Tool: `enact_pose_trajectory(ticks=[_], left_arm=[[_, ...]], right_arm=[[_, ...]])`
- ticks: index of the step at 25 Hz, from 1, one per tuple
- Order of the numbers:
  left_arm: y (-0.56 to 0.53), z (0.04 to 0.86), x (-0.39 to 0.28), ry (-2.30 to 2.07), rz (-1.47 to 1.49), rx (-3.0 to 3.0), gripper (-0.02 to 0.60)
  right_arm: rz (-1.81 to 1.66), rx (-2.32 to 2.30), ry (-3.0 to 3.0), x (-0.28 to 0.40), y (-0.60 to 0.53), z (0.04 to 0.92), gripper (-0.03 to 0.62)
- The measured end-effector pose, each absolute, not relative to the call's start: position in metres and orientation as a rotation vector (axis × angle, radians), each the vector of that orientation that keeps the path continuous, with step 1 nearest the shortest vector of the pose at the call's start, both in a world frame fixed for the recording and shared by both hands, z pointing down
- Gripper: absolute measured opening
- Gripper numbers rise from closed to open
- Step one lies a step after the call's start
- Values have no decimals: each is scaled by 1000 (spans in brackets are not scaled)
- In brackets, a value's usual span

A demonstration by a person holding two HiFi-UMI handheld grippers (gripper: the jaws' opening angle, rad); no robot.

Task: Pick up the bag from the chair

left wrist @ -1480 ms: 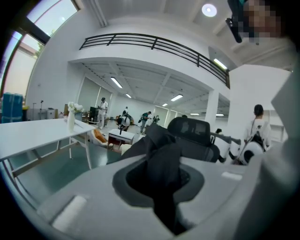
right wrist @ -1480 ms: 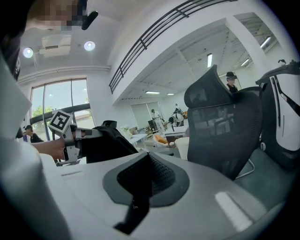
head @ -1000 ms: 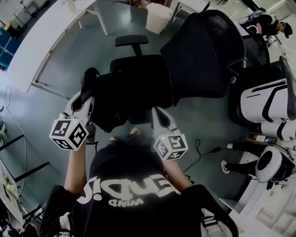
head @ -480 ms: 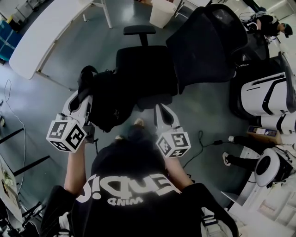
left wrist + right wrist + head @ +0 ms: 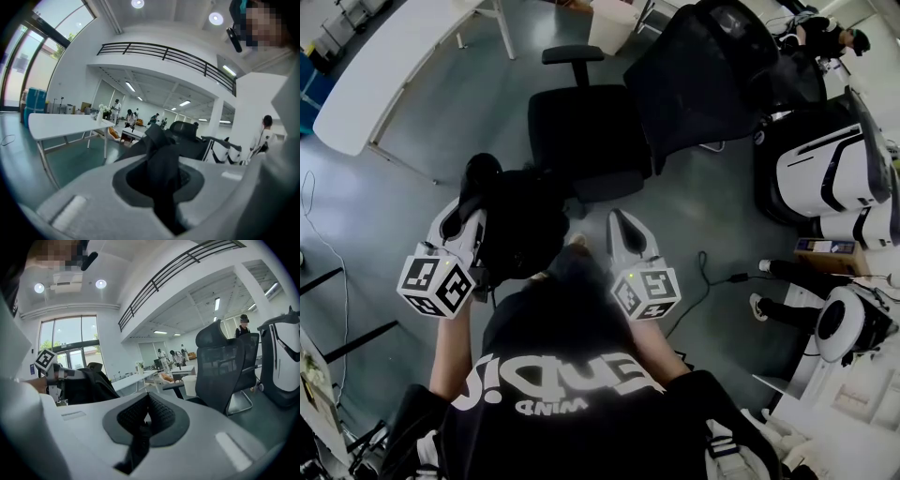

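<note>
Bag (image 5: 523,230), black, soft: a fold pinched in the nearly closed left gripper (image 5: 161,178), right gripper (image 5: 146,414) closed on nothing beside it, chair (image 5: 586,141) beyond, seat bare; pickup judged done, next needs only a steady hold.

Grey-green glossy floor (image 5: 441,141). Long white table (image 5: 375,75) on slim white legs, upper left. White bin (image 5: 612,23) further off. White machine housing (image 5: 825,173), black-trimmed, at right. White walls, dark-railed balcony (image 5: 164,52) overhead, round ceiling lights (image 5: 215,18), tall daylit windows (image 5: 65,341).
</note>
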State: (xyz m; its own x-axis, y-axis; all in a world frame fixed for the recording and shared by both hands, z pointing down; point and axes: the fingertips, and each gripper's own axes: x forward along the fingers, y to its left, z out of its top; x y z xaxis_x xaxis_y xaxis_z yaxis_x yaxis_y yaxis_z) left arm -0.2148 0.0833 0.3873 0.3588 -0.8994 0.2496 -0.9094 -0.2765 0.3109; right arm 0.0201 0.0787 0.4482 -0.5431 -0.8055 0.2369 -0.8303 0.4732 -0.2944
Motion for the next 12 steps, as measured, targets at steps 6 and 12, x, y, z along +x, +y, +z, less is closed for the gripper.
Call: enact_pose_trajectory(ticks=[6, 12], left_arm=[[120, 410, -210, -1530, 51, 2245, 49], [138, 434, -205, -1511, 95, 2266, 49]], right_arm=[[522, 1477, -2627, 20, 118, 446, 0], [522, 1483, -2606, 17, 137, 455, 0]])
